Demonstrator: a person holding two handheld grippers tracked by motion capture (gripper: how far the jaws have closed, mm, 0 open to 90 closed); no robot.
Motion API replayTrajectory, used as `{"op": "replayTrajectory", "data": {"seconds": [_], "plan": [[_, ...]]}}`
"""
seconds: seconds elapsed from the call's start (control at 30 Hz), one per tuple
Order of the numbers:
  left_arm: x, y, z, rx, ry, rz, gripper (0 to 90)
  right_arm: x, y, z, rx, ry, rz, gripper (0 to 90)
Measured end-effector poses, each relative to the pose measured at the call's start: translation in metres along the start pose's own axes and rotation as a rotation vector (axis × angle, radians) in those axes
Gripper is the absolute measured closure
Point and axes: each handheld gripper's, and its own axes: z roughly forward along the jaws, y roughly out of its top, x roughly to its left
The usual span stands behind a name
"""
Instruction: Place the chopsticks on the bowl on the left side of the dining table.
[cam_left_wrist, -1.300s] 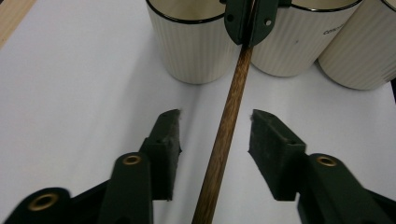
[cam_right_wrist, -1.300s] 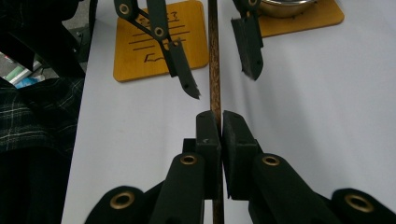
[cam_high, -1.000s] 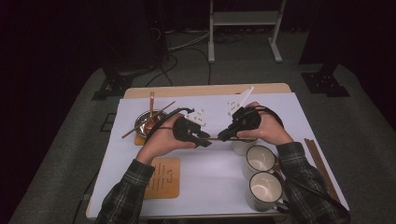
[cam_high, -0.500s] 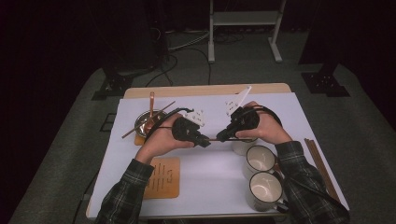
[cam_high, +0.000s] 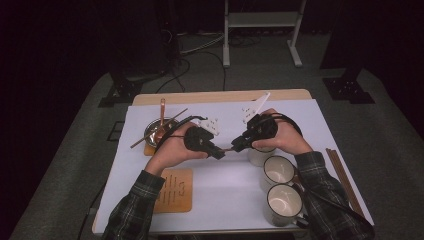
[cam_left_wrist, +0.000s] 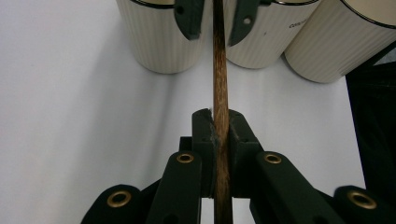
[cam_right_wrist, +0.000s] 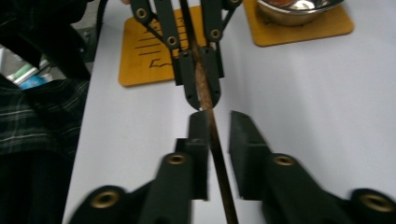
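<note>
High view: Both grippers are held over the middle of the white surface (cam_high: 230, 195), tips turned toward each other. The left gripper (cam_high: 219, 153) and the right gripper (cam_high: 235, 146) stand just apart, and a thin brown stick (cam_high: 227, 149) spans the gap between them. Three cream mugs (cam_high: 285, 205) are seen at the right, near the right forearm. A metal bowl (cam_high: 159, 133) rests on a wooden coaster at the left, and a second wooden coaster (cam_high: 172, 191) lies nearer the front edge. Further brown sticks (cam_high: 345, 180) lie at the right edge of the surface.

Left gripper view: The stick (cam_left_wrist: 221, 93) is clamped between the fingers (cam_left_wrist: 204, 140) of the left gripper (cam_left_wrist: 221, 123); the jaws have just been closing and are pressed onto it from both sides. The stick runs straight ahead to the right gripper (cam_left_wrist: 217, 21), seen before the mugs (cam_left_wrist: 161, 42).

Right gripper view: The fingers (cam_right_wrist: 245, 135) of the right gripper (cam_right_wrist: 218, 126) have just been opening. A gap is seen between the stick (cam_right_wrist: 217, 158) and one finger; the stick lies close along the other, and contact there cannot be told. The stick passes on into the closed left gripper (cam_right_wrist: 201, 100). The coaster (cam_right_wrist: 140, 56) and the bowl (cam_right_wrist: 294, 9) are seen beyond.
</note>
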Motion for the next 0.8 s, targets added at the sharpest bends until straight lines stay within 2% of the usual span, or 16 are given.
{"op": "replayTrajectory", "data": {"seconds": [0.03,0.07,0.13,0.17,0.23,0.27,0.4,0.6,0.67,0.8], "plan": [[0.000,0.000,0.000,0.000,-0.002,0.000,84.0,0.000,0.000,0.000,0.000,0.000,0.000,66.9],[0.001,-0.001,-0.001,0.001,-0.001,-0.004,84.0,-0.001,0.000,-0.002,-0.016,-0.026,0.003,61.0],[0.002,-0.002,-0.002,0.001,0.002,-0.009,84.0,-0.001,-0.001,-0.004,-0.020,-0.033,0.010,58.2],[0.002,-0.002,-0.003,0.000,0.004,-0.011,84.0,-0.002,-0.002,-0.007,-0.039,-0.056,0.014,52.2],[0.003,-0.004,-0.005,-0.003,0.008,-0.018,84.0,-0.003,-0.003,-0.009,-0.045,-0.063,0.019,50.0],[0.004,-0.004,-0.006,-0.005,0.007,-0.025,84.0,-0.004,-0.006,-0.012,-0.064,-0.088,0.025,45.9],[0.005,-0.005,-0.009,-0.002,0.011,-0.041,84.0,-0.005,-0.011,-0.018,-0.098,-0.125,0.041,38.7],[0.007,-0.007,-0.012,0.004,0.027,-0.054,84.0,-0.007,-0.019,-0.027,-0.131,-0.177,0.065,32.7],[0.007,-0.008,-0.013,0.006,0.032,-0.058,84.0,-0.007,-0.025,-0.033,-0.145,-0.212,0.085,30.8],[0.009,-0.011,-0.017,0.008,0.044,-0.074,84.0,-0.009,-0.034,-0.041,-0.167,-0.244,0.118,30.4]]}}
